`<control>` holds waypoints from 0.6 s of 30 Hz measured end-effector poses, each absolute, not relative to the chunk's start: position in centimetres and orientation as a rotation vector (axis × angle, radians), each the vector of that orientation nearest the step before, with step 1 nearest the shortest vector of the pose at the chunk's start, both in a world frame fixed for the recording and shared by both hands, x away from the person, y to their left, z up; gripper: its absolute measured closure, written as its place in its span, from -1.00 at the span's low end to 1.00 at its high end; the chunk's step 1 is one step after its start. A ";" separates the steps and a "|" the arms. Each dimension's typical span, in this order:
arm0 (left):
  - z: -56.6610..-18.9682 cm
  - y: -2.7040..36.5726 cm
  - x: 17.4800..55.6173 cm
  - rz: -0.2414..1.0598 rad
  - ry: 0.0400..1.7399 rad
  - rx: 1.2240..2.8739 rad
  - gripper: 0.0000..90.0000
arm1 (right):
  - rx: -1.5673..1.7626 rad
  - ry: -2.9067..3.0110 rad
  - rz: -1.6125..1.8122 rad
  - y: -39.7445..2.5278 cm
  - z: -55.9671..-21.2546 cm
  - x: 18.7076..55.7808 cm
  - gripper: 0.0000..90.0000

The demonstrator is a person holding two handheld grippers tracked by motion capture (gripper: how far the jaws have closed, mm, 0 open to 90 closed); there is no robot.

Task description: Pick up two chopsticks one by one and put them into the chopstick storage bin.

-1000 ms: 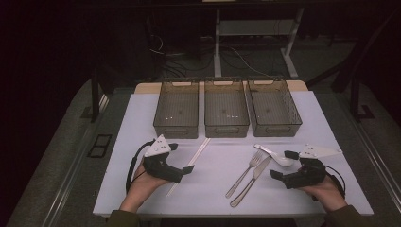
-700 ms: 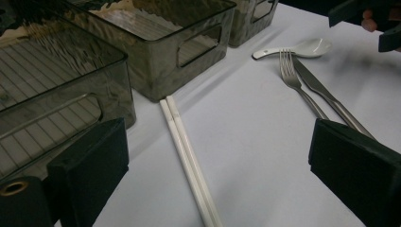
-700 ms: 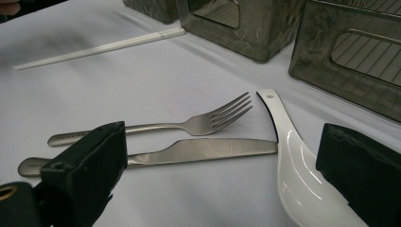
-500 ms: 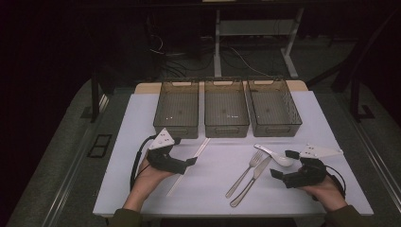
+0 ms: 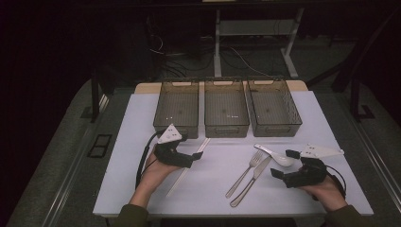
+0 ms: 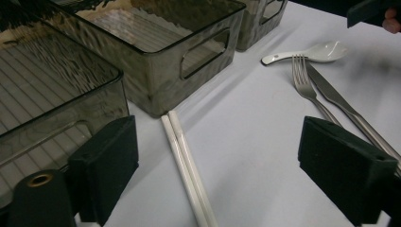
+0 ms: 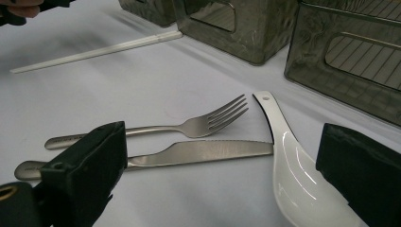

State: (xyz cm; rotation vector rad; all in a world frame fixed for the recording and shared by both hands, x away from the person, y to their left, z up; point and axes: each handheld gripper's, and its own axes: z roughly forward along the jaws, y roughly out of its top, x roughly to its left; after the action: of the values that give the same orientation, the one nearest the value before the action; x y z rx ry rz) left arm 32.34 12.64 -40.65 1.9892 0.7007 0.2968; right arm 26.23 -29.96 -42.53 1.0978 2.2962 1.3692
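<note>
A pair of white chopsticks (image 5: 179,178) (image 6: 187,165) lies side by side on the white mat, one end near the middle bin. My left gripper (image 5: 195,158) (image 6: 217,165) hovers open over them, one jaw on each side. To the right lie a steel fork (image 5: 243,174) (image 7: 189,126), a steel knife (image 5: 250,182) (image 7: 208,151) and a white ceramic spoon (image 5: 274,153) (image 7: 293,170). My right gripper (image 5: 283,164) (image 7: 224,156) is open just above the knife blade and the spoon's bowl, holding nothing.
Three see-through grey bins stand in a row at the back of the mat: left (image 5: 176,128), middle (image 5: 226,128), right (image 5: 274,127). The white mat (image 5: 137,127) covers the tabletop. Dark floor and table legs lie beyond.
My left gripper has moved forward and to the right, over the chopsticks and closer to the bins. The right gripper has barely shifted.
</note>
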 end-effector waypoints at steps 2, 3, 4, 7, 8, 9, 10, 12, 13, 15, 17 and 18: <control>-40.8 12.5 32.6 0.296 0.706 1.988 -0.69 | 1.099 2.295 1.368 -30.0 -42.5 26.2 -0.93; -40.8 12.3 32.7 0.293 0.712 1.982 -0.65 | 1.100 2.292 1.370 -30.0 -42.5 26.2 -0.93; -40.9 12.3 32.8 0.296 0.707 1.985 -0.62 | 1.099 2.294 1.371 -30.0 -42.5 26.2 -0.93; -41.0 12.2 32.8 0.308 0.713 1.998 -0.56 | 1.092 2.298 1.366 -29.9 -42.5 26.2 -0.93; -41.1 12.2 32.7 0.313 0.720 2.000 -0.50 | 1.089 2.300 1.365 -29.9 -42.5 26.2 -0.93; -41.2 12.3 32.8 0.307 0.730 2.003 -0.46 | 1.090 2.299 1.367 -29.9 -42.5 26.2 -0.93; -41.3 12.3 32.8 0.295 0.740 1.998 -0.41 | 1.088 2.300 1.366 -29.9 -42.5 26.2 -0.93; -41.5 12.3 32.8 0.281 0.754 2.000 -0.36 | 1.087 2.301 1.365 -29.9 -42.5 26.2 -0.93; -41.6 12.3 32.8 0.278 0.763 2.000 -0.30 | 1.090 2.301 1.366 -29.9 -42.5 26.1 -0.93; -41.7 12.3 32.7 0.274 0.759 2.005 -0.29 | 1.087 2.301 1.366 -29.9 -42.5 26.1 -0.93; -41.7 12.3 32.7 0.266 0.755 2.005 -0.16 | 1.086 2.303 1.365 -30.0 -42.6 26.1 -0.93; -41.7 12.3 32.7 0.259 0.754 2.001 -0.16 | 1.086 2.303 1.365 -30.0 -42.6 26.1 -0.93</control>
State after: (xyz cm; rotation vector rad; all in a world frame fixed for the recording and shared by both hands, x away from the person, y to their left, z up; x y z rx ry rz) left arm 32.65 12.35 -41.74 2.0013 0.7537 0.2589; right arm 26.12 -29.95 -42.56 1.0858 2.3026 1.3651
